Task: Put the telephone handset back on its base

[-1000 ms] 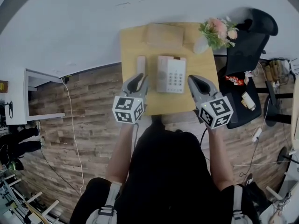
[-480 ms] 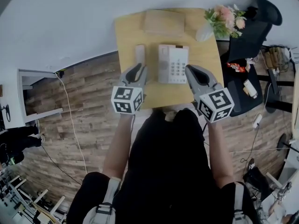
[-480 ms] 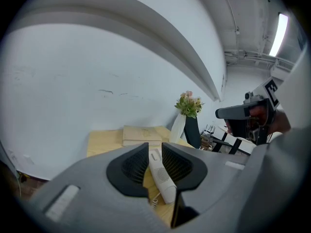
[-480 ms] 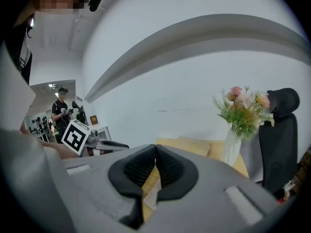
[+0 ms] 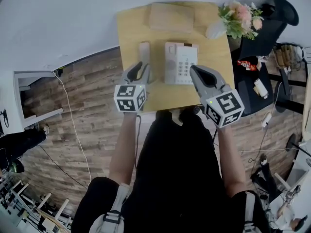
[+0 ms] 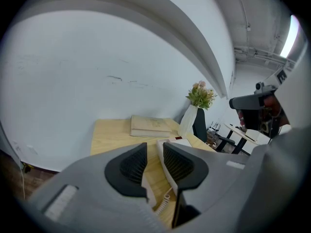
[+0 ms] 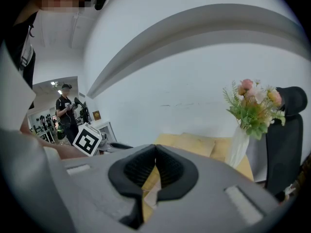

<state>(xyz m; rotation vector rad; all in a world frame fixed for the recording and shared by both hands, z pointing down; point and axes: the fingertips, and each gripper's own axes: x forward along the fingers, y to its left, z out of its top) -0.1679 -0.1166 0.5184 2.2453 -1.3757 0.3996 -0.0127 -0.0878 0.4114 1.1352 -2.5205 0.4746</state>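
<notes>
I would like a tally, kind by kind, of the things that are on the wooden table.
Telephone handset: 1
Telephone base: 1
Book: 1
Vase of flowers: 1
Total: 4

Matt pale wood table [image 5: 131, 33]; smooth plastic telephone base [image 5: 181, 64] (floor [image 5: 92, 115]: grained wooden planks).

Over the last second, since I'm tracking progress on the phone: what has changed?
The left gripper has moved forward toward the handset lying left of the base, and its jaws have just been opening; nothing sits between them yet. The right gripper, shut, edged toward the base. Handset, base, book and vase stayed put.
</notes>
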